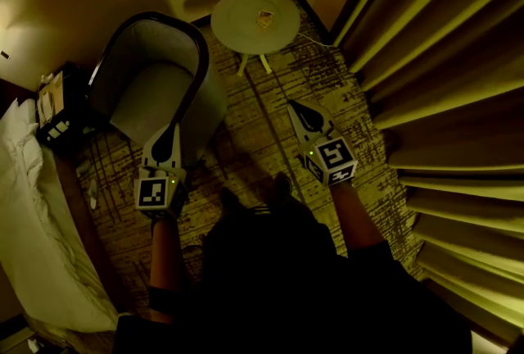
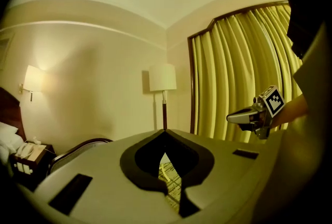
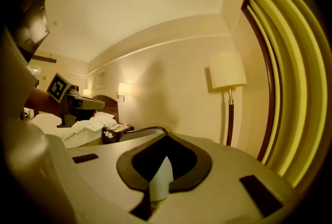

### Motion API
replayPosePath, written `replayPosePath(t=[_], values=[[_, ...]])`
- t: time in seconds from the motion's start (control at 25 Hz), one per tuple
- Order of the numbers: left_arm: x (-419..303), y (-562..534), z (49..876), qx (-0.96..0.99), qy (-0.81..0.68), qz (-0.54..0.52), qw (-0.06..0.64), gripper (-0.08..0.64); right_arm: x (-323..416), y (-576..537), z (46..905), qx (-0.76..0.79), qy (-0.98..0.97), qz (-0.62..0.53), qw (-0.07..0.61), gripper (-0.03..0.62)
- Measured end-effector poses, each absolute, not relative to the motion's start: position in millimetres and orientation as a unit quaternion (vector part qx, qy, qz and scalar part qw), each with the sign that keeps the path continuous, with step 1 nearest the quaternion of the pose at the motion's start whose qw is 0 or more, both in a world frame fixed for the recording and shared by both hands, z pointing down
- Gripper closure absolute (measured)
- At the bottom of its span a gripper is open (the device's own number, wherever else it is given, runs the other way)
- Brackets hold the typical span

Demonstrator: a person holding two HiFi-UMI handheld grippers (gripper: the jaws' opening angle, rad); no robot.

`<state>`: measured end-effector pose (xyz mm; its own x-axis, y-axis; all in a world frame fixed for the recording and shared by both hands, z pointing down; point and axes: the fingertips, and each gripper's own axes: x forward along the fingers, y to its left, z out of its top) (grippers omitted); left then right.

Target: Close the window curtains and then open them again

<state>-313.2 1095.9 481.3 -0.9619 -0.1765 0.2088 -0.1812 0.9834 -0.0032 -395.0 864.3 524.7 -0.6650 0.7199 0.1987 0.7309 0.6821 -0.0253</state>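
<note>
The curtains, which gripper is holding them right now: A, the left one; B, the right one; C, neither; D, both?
C: the left gripper and the right gripper are both shut with nothing between their jaws, and both hang in front of the person, apart from the curtains.

A patterned carpet floor (image 1: 262, 127) carries everything here. At eleven o'clock stands a grey armchair (image 1: 155, 82) with a dark rim. At twelve o'clock is a small round table (image 1: 246, 12); one small item (image 1: 264, 18), too small to identify, lies near the middle of its tabletop. At nine o'clock a dark nightstand (image 1: 61, 111) stands just beside a white-sheeted bed (image 1: 33, 213). The curtains (image 1: 442, 57) reach the carpet at three o'clock.
</note>
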Motion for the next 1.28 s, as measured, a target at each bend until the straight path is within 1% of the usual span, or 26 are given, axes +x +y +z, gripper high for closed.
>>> replayPosePath(t=[0.28,0.64,0.84,1.0,1.28], values=[[-359.8,1012.7,477.7,0.186,-0.977,0.025,0.099,0.554,-399.4,791.4,521.6,-0.331,-0.938,-0.034,0.096,0.592],[-416.6,833.0,473.5,0.38,-0.92,0.032,0.092,0.554,-375.0,629.5,508.6,-0.149,-0.982,-0.027,0.109,0.592],[-423.0,732.0,491.8,0.478,-0.873,0.053,0.084,0.554,-336.5,529.7,516.6,-0.041,-0.992,-0.019,0.117,0.592],[-411.7,657.2,491.3,0.52,-0.848,0.057,0.079,0.554,-303.9,462.7,523.4,0.017,-0.993,-0.012,0.114,0.592],[-402.8,594.2,475.7,0.544,-0.835,0.056,0.054,0.554,-295.7,430.5,514.8,0.017,-0.994,-0.001,0.107,0.592]])
